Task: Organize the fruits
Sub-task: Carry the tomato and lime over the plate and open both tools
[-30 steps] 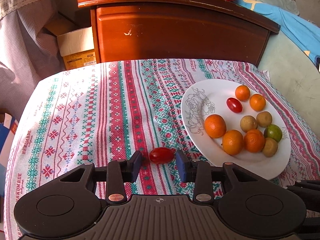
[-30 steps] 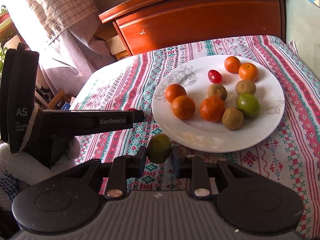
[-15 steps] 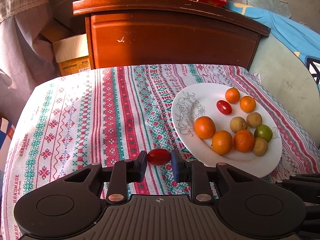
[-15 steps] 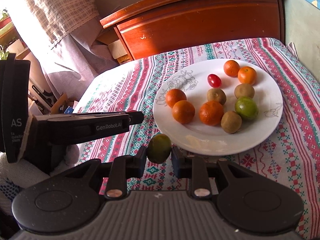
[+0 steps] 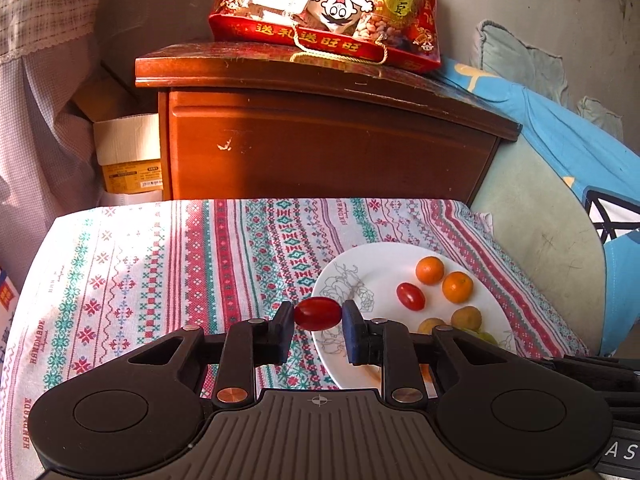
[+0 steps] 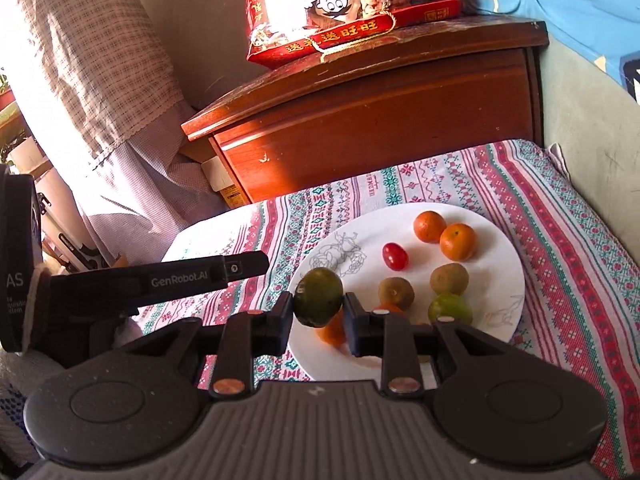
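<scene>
My left gripper (image 5: 317,314) is shut on a red cherry tomato (image 5: 317,313) and holds it above the patterned cloth, at the left rim of the white plate (image 5: 372,264). My right gripper (image 6: 318,304) is shut on a dark green lime (image 6: 319,297) and holds it above the plate's (image 6: 500,240) left part. The plate holds several small oranges (image 6: 457,241), brown kiwis (image 6: 449,278), a green lime (image 6: 450,308) and a second cherry tomato (image 6: 395,256). The left gripper's body (image 6: 160,280) shows at the left of the right wrist view.
A wooden cabinet (image 5: 320,140) stands behind the cloth-covered table (image 5: 160,264), with a red snack bag (image 5: 328,8) on top. A cardboard box (image 5: 130,156) sits left of the cabinet. Blue bedding (image 5: 560,140) lies to the right.
My left gripper closed on the cherry tomato and lifted it off the cloth. Both grippers rose and tilted up, the lime still held in the right one.
</scene>
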